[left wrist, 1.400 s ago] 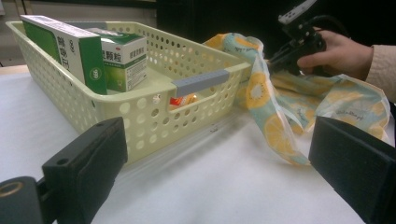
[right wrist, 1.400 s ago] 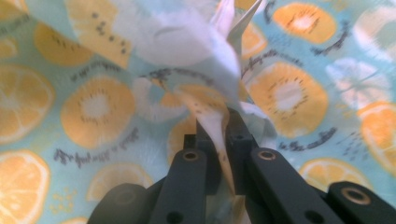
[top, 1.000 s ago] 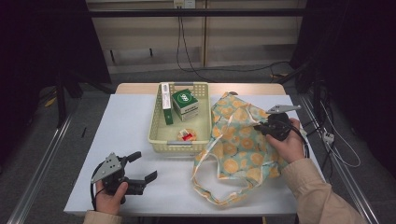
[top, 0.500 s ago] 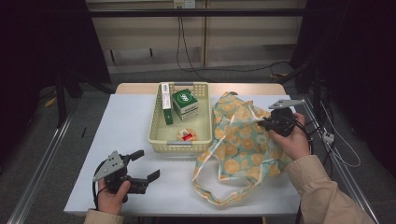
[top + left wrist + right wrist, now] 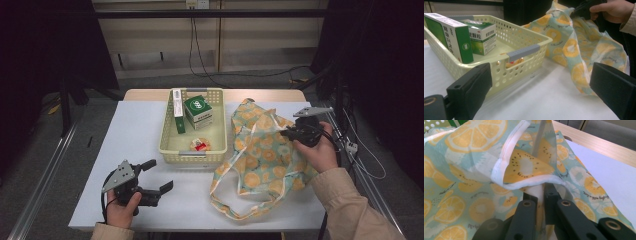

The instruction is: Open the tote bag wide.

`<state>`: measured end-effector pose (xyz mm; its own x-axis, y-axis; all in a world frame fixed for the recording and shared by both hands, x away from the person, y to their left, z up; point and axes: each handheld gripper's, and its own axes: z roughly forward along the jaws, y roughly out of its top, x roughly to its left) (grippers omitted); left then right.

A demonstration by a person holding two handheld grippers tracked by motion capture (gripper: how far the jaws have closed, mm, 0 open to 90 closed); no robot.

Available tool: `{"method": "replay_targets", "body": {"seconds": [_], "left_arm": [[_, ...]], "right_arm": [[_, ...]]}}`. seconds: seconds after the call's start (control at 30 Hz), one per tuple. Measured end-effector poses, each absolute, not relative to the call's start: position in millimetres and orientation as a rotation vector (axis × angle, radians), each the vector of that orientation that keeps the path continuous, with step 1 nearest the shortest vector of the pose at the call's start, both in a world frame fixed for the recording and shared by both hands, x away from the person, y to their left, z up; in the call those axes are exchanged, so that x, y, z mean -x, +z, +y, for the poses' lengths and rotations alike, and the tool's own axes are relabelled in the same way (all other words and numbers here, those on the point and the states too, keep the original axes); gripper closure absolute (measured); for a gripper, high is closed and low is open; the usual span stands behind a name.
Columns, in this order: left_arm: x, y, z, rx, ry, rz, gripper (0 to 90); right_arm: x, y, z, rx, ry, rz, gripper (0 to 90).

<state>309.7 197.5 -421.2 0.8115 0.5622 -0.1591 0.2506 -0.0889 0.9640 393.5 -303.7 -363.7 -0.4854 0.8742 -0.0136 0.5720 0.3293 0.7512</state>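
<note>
Fabric is pinched in the right tongs (image 5: 541, 192): the two black jaws are shut on the white-bound hem of the fruit-print bag (image 5: 265, 155), a thin, limp cloth bag in pale teal printed with orange and lemon slices and small cursive writing too fine to read. Compared with a second ago, the right tongs hold that hem higher and a little farther from the person, so the bag's far right edge stands lifted while the rest lies crumpled on the white bench (image 5: 135, 125), its loop handle trailing toward the near edge. The bag sits just right of the basket (image 5: 167, 145), touching its near right corner. The left tongs (image 5: 157, 175), near and left of the basket, rest on the bench with jaws wide apart and nothing between them, much as before. The basket is pale yellow perforated plastic with grey handle grips; it holds a long green-and-white carton (image 5: 449, 35), a squat green box (image 5: 482, 35) with Chinese characters, and a small orange-and-red packet (image 5: 199, 145).
</note>
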Motion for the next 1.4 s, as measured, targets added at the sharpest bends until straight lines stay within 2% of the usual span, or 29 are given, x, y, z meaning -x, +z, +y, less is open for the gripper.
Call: {"method": "replay_targets", "body": {"seconds": [0.43,0.93,1.4], "left_arm": [[-325,-398,185,-1.688,0.256,0.615,4.1],[-371,-360,157,-1.713,0.211,0.593,4.1],[-409,-345,137,-1.750,0.196,0.579,4.1]], "right_arm": [[-397,-359,-284,-1.232,0.970,2.224,88.4],[-399,-360,-284,-1.229,0.978,2.226,88.4],[-397,-359,-288,-1.235,0.985,2.220,88.4]]}}
